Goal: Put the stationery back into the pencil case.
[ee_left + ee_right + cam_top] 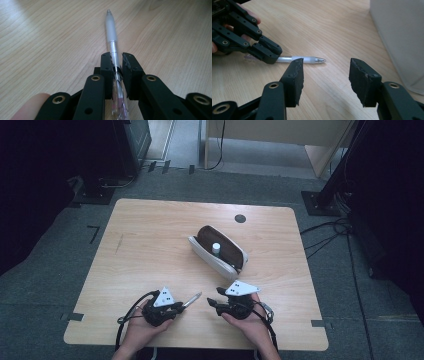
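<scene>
left gripper (116, 63) clamped on pen (111, 30) | right gripper (325, 75) apart — pouch (218, 249) beyond

We see the left gripper (117, 58) with both black jaws clamped on a clear pen (111, 37). The barrel runs straight out ahead between the pads, frosted grip and tip pointing away from us. Beneath the jaws lies the wooden table (50, 37). A fingertip (32, 106) shows beside the left jaw's base.
</scene>
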`<action>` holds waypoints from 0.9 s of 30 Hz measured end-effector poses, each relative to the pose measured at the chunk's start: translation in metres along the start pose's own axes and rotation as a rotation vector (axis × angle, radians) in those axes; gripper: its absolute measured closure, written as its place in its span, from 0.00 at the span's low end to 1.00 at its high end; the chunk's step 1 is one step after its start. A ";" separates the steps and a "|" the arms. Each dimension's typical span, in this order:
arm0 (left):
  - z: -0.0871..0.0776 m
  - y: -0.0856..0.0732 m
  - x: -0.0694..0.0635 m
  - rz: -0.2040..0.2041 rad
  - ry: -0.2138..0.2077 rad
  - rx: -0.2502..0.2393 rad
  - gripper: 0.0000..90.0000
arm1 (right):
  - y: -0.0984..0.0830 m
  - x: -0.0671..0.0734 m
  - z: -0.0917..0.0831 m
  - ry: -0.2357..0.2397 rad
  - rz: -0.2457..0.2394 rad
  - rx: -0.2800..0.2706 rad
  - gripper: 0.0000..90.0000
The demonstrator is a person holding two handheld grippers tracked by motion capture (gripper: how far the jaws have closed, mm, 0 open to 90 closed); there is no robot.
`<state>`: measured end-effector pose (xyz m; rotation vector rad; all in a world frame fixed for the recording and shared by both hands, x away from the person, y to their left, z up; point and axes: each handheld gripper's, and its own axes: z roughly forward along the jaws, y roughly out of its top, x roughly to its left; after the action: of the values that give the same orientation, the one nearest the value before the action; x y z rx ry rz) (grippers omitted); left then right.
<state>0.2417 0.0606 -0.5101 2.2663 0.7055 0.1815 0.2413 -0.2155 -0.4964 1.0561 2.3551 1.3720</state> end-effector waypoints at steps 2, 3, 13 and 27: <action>-0.001 -0.001 0.000 0.000 0.014 -0.005 0.86 | -0.002 0.000 0.004 0.018 -0.004 0.004 0.52; -0.002 -0.001 0.001 -0.007 0.024 -0.007 0.81 | -0.002 0.000 0.007 0.022 -0.008 0.009 0.52; -0.017 -0.013 0.001 0.002 0.062 0.022 0.64 | -0.002 0.003 0.025 0.029 -0.024 0.030 0.51; -0.017 -0.016 0.010 0.036 -0.045 0.012 0.86 | -0.004 0.004 0.039 0.094 -0.074 0.050 0.47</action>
<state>0.2374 0.0862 -0.5098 2.2879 0.6445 0.1429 0.2562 -0.1880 -0.5197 0.9255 2.4811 1.3721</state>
